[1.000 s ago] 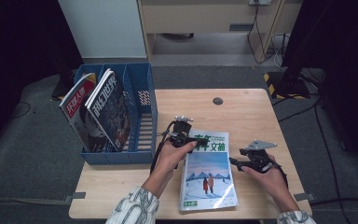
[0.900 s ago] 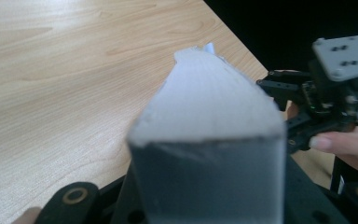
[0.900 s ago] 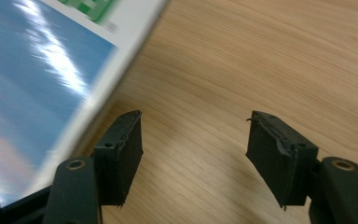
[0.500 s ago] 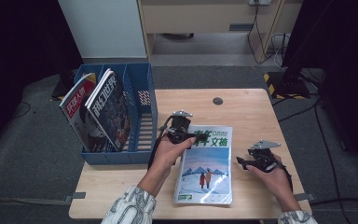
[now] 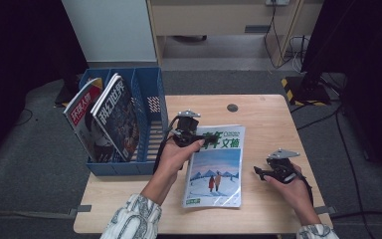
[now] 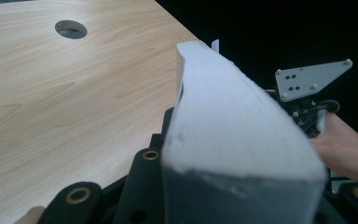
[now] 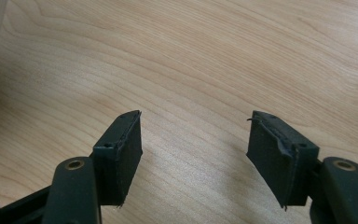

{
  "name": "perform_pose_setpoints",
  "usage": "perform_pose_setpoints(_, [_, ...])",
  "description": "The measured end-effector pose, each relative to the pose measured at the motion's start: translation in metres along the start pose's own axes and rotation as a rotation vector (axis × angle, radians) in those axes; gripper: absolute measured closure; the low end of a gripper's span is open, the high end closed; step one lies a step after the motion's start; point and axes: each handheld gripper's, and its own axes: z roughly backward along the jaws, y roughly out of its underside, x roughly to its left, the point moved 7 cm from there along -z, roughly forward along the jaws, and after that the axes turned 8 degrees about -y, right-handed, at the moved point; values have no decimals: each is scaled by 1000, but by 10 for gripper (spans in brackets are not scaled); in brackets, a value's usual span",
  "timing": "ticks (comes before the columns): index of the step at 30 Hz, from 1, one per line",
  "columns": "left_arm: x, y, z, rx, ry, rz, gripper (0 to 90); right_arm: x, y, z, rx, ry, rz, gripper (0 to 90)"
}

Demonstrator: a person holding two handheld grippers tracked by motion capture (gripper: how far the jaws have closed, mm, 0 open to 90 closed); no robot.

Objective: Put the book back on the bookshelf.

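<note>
On the wooden table (image 5: pixel 273 124), the magazine (image 5: pixel 216 167) is now clamped at its top-left corner by the left gripper (image 5: pixel 191 137); it has been released by the right gripper (image 5: pixel 258 172), whose jaws are spread, so filing into the blue rack (image 5: pixel 149 114) seems next.

blue file rack (image 5: pixel 149 124) walls table's left, bare wood (image 5: pixel 273 124) right of magazine (image 5: pixel 216 167)
</note>
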Motion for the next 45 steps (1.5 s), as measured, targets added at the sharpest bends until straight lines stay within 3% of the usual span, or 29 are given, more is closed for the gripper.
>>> perform_pose_setpoints(25, [4,-35,41,-69,-34,12,731,-10,2,0,5,55,-4,339])
perform_pose_setpoints(34, [7,-40,48,-85,-51,24,731,-15,4,1,12,76,4,337])
perform_pose_setpoints(45, [11,-41,52,-93,-62,29,730,-18,6,-3,16,82,-26,268])
